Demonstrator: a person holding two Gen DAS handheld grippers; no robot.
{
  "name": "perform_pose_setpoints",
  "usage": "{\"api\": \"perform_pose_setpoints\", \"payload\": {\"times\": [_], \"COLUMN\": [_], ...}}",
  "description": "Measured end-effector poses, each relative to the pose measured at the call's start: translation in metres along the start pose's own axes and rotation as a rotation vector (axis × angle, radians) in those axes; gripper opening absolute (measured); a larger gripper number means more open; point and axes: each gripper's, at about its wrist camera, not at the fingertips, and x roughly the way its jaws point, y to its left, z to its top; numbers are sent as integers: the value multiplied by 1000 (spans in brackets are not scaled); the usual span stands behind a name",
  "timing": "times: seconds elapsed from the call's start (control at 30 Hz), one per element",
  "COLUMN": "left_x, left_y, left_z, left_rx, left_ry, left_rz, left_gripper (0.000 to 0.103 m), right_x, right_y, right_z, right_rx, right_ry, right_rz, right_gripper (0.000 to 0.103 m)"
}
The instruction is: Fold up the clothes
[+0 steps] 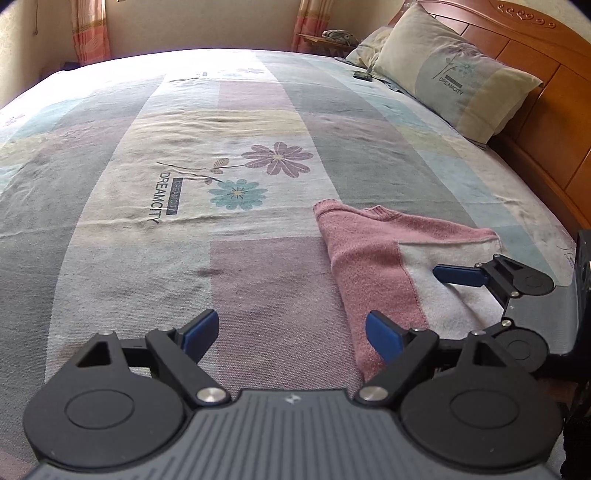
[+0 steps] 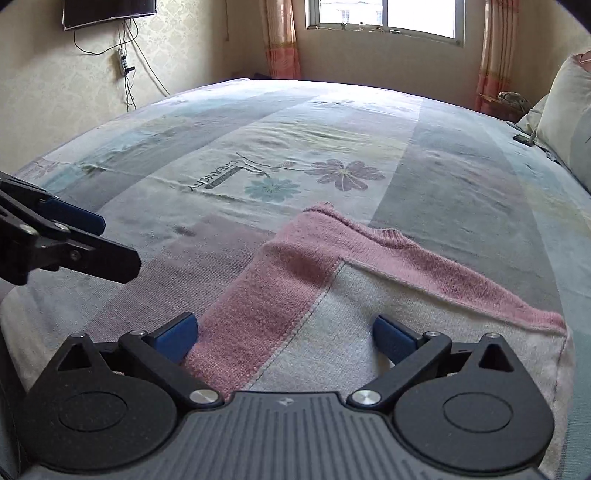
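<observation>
A folded pink and white knit sweater (image 1: 373, 254) lies flat on the patchwork bedsheet (image 1: 229, 280), near the bed's front edge. My left gripper (image 1: 291, 334) is open above bare sheet just left of the sweater, its right pad at the pink edge. In the right wrist view, my right gripper (image 2: 284, 336) is open low over the sweater (image 2: 332, 295), which lies between and beneath its fingers, and no pad presses on it. One blue pad of the right gripper's fingers (image 1: 458, 275) shows over the white part. The left gripper's fingers (image 2: 74, 219) reach in from the left.
Pillows (image 1: 454, 74) lean on a wooden headboard (image 1: 546, 110) at the right. A small dark object (image 1: 362, 75) lies beside them. A wall TV (image 2: 107, 13), hanging cables (image 2: 127, 62), a window (image 2: 384, 18) and curtains (image 2: 280, 40) stand beyond the bed.
</observation>
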Motion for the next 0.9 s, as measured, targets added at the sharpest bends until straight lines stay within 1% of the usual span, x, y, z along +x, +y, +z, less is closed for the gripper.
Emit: {"api": "perform_pose_setpoints", "payload": {"times": [0.07, 0.1, 0.17, 0.23, 0.3, 0.43, 0.5, 0.6, 0.67, 0.73, 0.77, 0.8, 0.9], "left_x": [-4, -5, -3, -1, 1, 2, 2, -1, -5, -11, -13, -15, -16], "left_y": [0, -1, -8, -21, -38, -69, -80, -91, -93, -91, -88, -85, -79], "left_z": [0, -1, -2, -2, -3, -5, -7, -11, -13, -15, -16, -17, -19], "left_rx": [-2, -5, -5, 20, 60, 135, 157, 180, 195, 192, 185, 177, 163], "left_ry": [-7, -9, -7, -3, 2, 9, 15, 23, 21, 18, 18, 19, 28], "left_rz": [-5, -13, -39, -63, -84, -118, -129, -124, -116, -108, -106, -105, -109], "left_gripper": [87, 88, 88, 88, 88, 88, 88, 88, 88, 88, 88, 88, 89], "right_x": [-15, -28, -55, -83, -101, -130, -144, -159, -159, -151, -146, -140, -126], "right_y": [2, 3, 2, -3, -10, -17, -20, -14, -7, 2, 6, 10, 9], "right_z": [-1, -5, -17, -37, -61, -103, -110, -105, -97, -90, -89, -89, -97], "right_rx": [1, -1, 0, 42, 96, 165, 226, 252, 234, 210, 200, 192, 229], "right_ry": [20, 14, -27, -38, -6, 57, 40, -38, -67, -64, -52, -36, 47], "right_rz": [-11, -16, -31, -47, -58, -161, -161, -127, -101, -56, -48, -48, -122], "right_gripper": [103, 103, 103, 103, 103, 103, 103, 103, 103, 103, 103, 103, 103]}}
